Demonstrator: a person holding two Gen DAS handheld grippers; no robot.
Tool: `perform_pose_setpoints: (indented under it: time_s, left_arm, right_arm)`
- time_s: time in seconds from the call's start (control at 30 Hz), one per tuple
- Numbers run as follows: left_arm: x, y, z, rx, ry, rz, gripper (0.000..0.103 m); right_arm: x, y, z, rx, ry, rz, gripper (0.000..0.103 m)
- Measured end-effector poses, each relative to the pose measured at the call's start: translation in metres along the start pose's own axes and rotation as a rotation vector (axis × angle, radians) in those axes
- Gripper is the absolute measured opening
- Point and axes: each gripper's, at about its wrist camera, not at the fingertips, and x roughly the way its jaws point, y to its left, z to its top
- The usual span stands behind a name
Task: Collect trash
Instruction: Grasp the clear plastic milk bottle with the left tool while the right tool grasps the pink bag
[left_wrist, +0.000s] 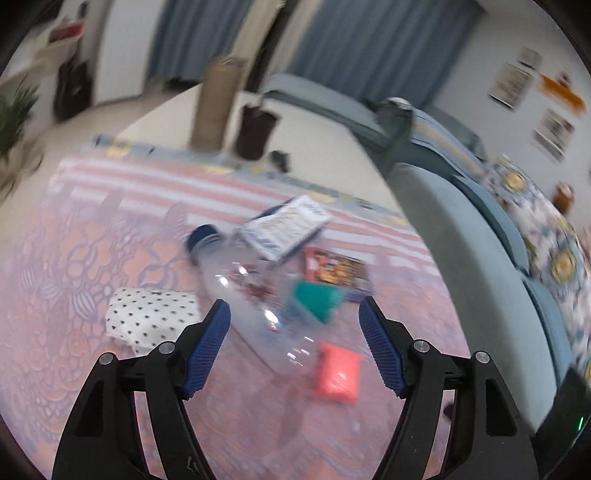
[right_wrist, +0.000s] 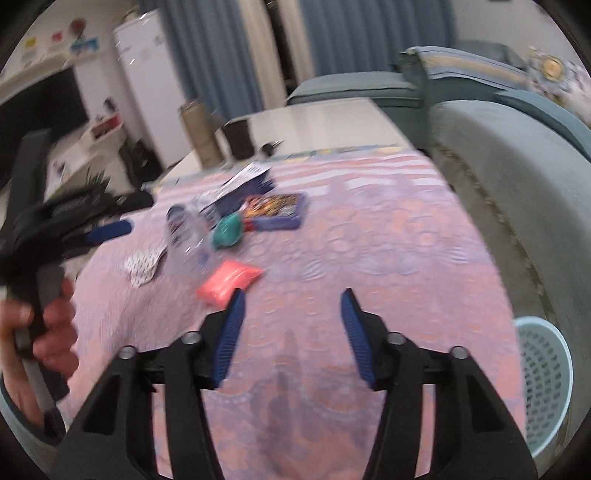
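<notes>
Trash lies on a pink patterned rug. A clear plastic bottle with a dark blue cap lies just ahead of my open left gripper. Around it are a teal wrapper, a pink packet, a white dotted packet, a white and blue box and a colourful snack box. In the right wrist view my right gripper is open and empty above the rug, right of the pink packet. The bottle and the left gripper show at left.
A light blue mesh basket stands at the right by a teal sofa. A tall tan roll and a dark bin stand beyond the rug. The sofa borders the rug's right side.
</notes>
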Motion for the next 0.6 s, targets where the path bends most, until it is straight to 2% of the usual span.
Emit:
perform_pose_setpoints:
  time_s: [0.13,0.27,0.33,0.4,0.47,0.6]
  left_arm:
    - [0.031,0.005,0.009,-0.033,0.08,-0.002,0.07]
    - [0.062,0.003,0.013,-0.045,0.099,0.124,0.073]
    - [0.073,-0.002,0.015,-0.017,0.104,0.208,0.075]
    - [0.083,0.0,0.015,-0.003,0.121,0.246,0.075]
    - [0.09,0.005,0.014,0.007,0.139,0.25,0.075]
    - [0.083,0.011,0.009,0.059,0.151,0.194,0.07]
  right_arm:
    - [0.019,0.006,-0.01,0.008,0.036,0.01,0.045]
    - [0.028,0.004,-0.017,0.022,0.067,0.01,0.045]
    - [0.029,0.005,-0.017,0.02,0.071,0.017,0.045]
    - [0.031,0.008,-0.017,0.014,0.075,0.026,0.045]
    - [0.034,0.012,-0.016,0.006,0.084,0.043,0.045]
    - [0.046,0.026,-0.01,-0.021,0.12,0.081,0.045]
